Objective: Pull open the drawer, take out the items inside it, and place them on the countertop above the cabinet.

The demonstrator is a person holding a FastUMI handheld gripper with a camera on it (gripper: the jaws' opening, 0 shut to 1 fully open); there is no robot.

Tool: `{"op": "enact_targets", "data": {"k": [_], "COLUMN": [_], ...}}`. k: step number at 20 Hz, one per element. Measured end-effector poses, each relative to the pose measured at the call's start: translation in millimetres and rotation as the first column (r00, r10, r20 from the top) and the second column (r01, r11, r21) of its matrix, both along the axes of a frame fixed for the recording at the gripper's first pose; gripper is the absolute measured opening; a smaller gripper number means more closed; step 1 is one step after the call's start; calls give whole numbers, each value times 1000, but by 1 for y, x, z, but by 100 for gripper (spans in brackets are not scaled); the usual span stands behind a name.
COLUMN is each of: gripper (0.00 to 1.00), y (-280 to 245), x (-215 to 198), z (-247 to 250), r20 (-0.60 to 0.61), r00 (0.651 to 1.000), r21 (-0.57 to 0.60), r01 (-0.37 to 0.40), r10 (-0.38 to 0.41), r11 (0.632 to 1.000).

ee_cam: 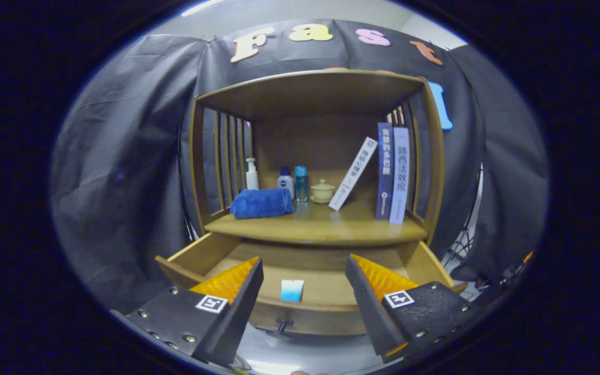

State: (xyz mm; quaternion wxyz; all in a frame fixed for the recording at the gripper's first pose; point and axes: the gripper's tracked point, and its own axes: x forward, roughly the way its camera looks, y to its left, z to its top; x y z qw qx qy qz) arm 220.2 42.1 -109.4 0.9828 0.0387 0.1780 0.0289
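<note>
The wooden drawer (196, 255) stands pulled out below the countertop (321, 226) of the small wooden cabinet. Inside it, near the front wall, lies a small blue and white packet (292, 290). My gripper (304, 268) hovers above the drawer's front, open, with the packet showing in the gap between the fingers and nothing held. The drawer's knob (281, 326) sticks out below the front panel. A rolled blue towel (261, 202) lies on the countertop at the left.
Behind the towel stand a white pump bottle (251, 174), a small white bottle (285, 182), a blue bottle (301, 183) and a lidded cup (323, 191). A leaning book (353, 173) and two upright books (392, 177) fill the right side. Slatted side walls and a top board enclose the shelf.
</note>
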Motion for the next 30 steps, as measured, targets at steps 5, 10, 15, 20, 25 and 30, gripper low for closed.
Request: {"op": "enact_targets", "data": {"k": [5, 10, 15, 20, 25, 30], "gripper": [95, 95, 95, 95, 93, 89], "y": [16, 35, 48, 46, 54, 49], "x": [51, 79, 72, 73, 66, 51], "z": [-13, -78, -141, -175, -196, -217], "r20": [-104, -361, -569, -686, -761, -823], "r00": [991, 920, 802, 714, 635, 556], "r21": [-73, -113, -151, -171, -115, -112], "r01": [-89, -202, -320, -346, -338, -363], "r10": [81, 149, 182, 141, 136, 118], "r11": [993, 973, 936, 923, 934, 925]}}
